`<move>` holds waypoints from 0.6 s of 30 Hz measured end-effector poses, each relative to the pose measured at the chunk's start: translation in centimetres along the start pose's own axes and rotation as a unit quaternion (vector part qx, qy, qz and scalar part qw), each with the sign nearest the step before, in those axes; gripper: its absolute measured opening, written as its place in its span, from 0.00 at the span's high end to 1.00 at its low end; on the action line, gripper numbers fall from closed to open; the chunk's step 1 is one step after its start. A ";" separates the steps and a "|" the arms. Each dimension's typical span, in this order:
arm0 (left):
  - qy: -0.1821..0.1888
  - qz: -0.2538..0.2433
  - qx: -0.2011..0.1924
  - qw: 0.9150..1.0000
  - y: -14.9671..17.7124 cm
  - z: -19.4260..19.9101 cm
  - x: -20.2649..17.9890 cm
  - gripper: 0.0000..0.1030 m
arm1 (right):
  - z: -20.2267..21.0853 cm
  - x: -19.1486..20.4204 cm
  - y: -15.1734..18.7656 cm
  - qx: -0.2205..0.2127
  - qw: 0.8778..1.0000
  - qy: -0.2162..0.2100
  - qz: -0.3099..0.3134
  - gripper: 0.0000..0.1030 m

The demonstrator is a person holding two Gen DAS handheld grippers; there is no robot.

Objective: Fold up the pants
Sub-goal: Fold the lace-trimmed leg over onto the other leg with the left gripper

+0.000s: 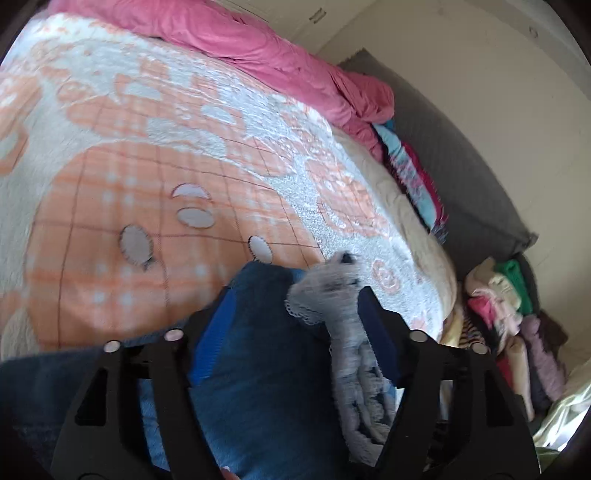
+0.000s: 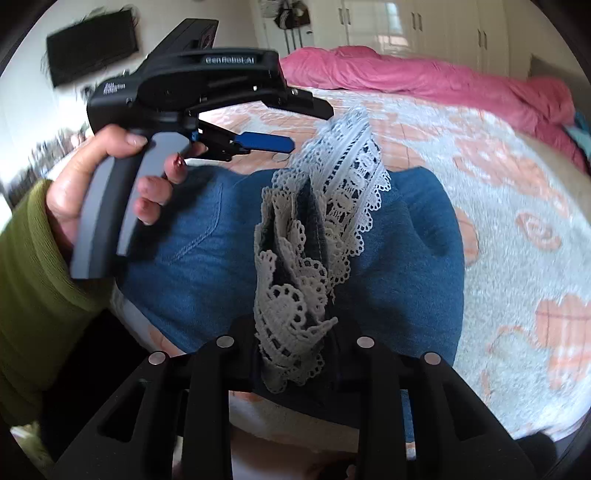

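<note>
Blue denim pants [image 2: 207,258] with white lace trim [image 2: 325,229] lie bunched on the bed near its front edge. My right gripper [image 2: 295,343] is shut on the lace hem and denim, held up from the bed. My left gripper [image 1: 295,332] has its blue pads wide apart, with denim [image 1: 258,369] and lace [image 1: 343,325] between them; it is open. In the right wrist view the left gripper [image 2: 295,125] hovers just left of the raised lace, held by a hand in a green sleeve.
The bed carries an orange and white patterned blanket [image 1: 147,166] and a pink duvet [image 2: 424,81] at the far side. A pile of clothes [image 1: 509,317] lies on the floor beside a grey mat [image 1: 461,177]. White wardrobes [image 2: 424,22] stand behind the bed.
</note>
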State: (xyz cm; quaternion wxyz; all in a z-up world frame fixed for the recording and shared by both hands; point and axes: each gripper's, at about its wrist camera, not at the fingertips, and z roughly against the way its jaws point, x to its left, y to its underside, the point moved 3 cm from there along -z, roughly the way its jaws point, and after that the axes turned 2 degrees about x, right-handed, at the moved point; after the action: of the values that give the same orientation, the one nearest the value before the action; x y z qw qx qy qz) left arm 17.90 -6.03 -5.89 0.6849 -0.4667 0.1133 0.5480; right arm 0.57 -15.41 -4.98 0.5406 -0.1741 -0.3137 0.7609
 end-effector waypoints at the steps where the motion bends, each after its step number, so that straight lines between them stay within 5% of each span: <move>1: 0.010 0.009 -0.001 1.000 0.1 0.1 0.3 0.36 | -0.3 0.7 0.0 0.001 1.000 0.013 0.018 0.72; 6: 0.005 0.033 0.033 0.999 0.2 -0.8 1.3 0.33 | -1.0 3.3 0.3 -0.007 0.996 0.050 0.077 0.67; 13: -0.066 0.026 0.024 0.997 1.1 -1.2 1.2 0.40 | -1.0 4.0 0.7 -0.013 0.994 0.047 0.101 0.54; 15: -0.079 0.023 0.028 0.996 1.3 -1.6 1.5 0.53 | -0.9 3.8 0.9 -0.012 0.995 0.033 0.097 0.55; 16: -0.083 0.022 0.029 0.996 1.3 -1.9 1.8 0.63 | -1.2 3.9 1.0 -0.006 0.995 0.023 0.093 0.65; 17: -0.081 0.021 0.030 0.996 1.2 -2.1 1.8 0.87 | -1.4 3.4 0.9 -0.004 0.996 0.022 0.090 0.70; 18: -0.085 0.020 0.030 0.996 1.2 -2.3 1.8 0.87 | -1.4 3.3 0.8 -0.004 0.996 0.020 0.087 0.71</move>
State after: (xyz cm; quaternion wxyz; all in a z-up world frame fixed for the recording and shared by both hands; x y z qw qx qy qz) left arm 18.35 -6.62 -8.96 0.6945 -0.3954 0.0807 0.5956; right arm -0.33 -12.08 -6.31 0.4782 -0.2181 -0.2896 0.7999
